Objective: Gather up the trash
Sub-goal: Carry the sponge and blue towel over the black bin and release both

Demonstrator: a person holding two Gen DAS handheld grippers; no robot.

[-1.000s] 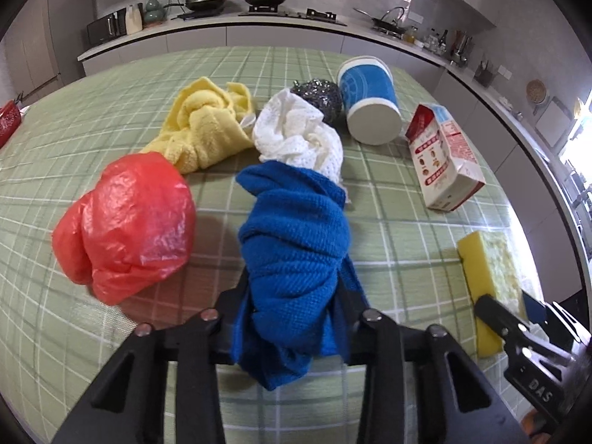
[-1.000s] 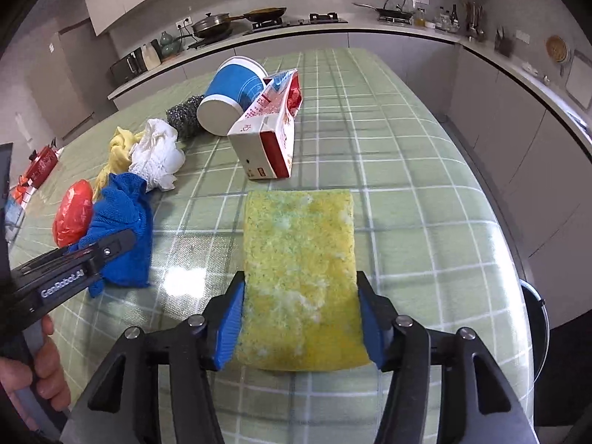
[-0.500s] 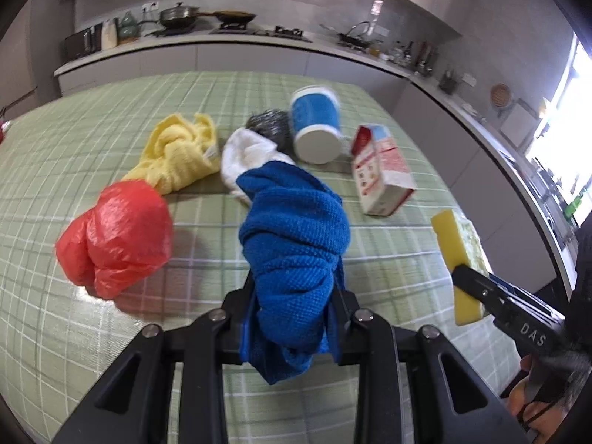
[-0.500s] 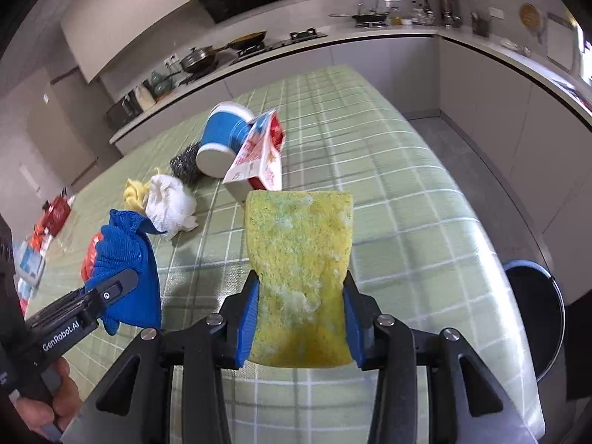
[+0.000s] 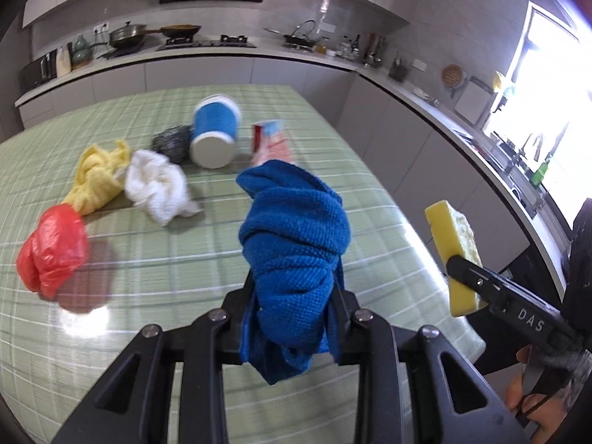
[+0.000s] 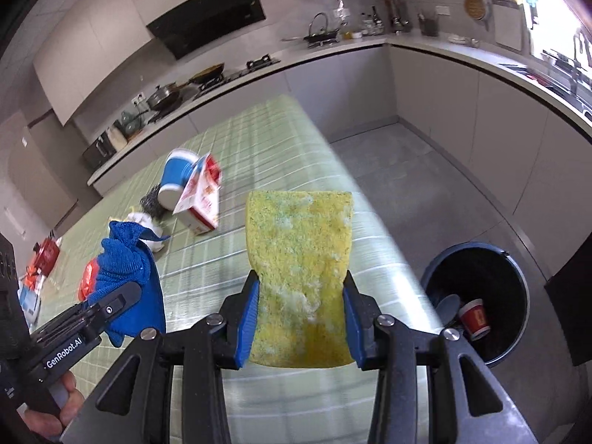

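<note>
Here the left gripper [image 5: 292, 318] had its fingers clamped on the bunched blue cloth [image 5: 296, 251], and the right gripper [image 6: 299, 318] had its fingers clamped on the two side edges of the yellow sponge [image 6: 299, 259]. The right fingers had just been closing on the sponge, which bowed inward between them.

Both items hung above the worktop [image 6: 259, 140], clear of its surface. The deciding relation was the position of the bin [image 6: 477, 296]: it stood on the floor off the near corner of the worktop, below and to the right of the sponge in the right wrist view. The right hand was judged the nearer to the bin; the cloth was carried on the far side of the sponge from the bin. The sponge's long axis ran forward along the fingers, so it would likely enter the bin end-on.

Left on the worktop, farther from the bin, lay a red bag [image 5: 51, 251], a yellow cloth [image 5: 96, 177], white crumpled paper [image 5: 155, 185], a steel scourer [image 5: 170, 144], a blue cup [image 5: 216, 129] on its side and a carton [image 6: 201, 199].

The bin was absent from the left wrist view. Inside it only a red cup [image 6: 473, 318] could be identified. The carton's print was blurred.
</note>
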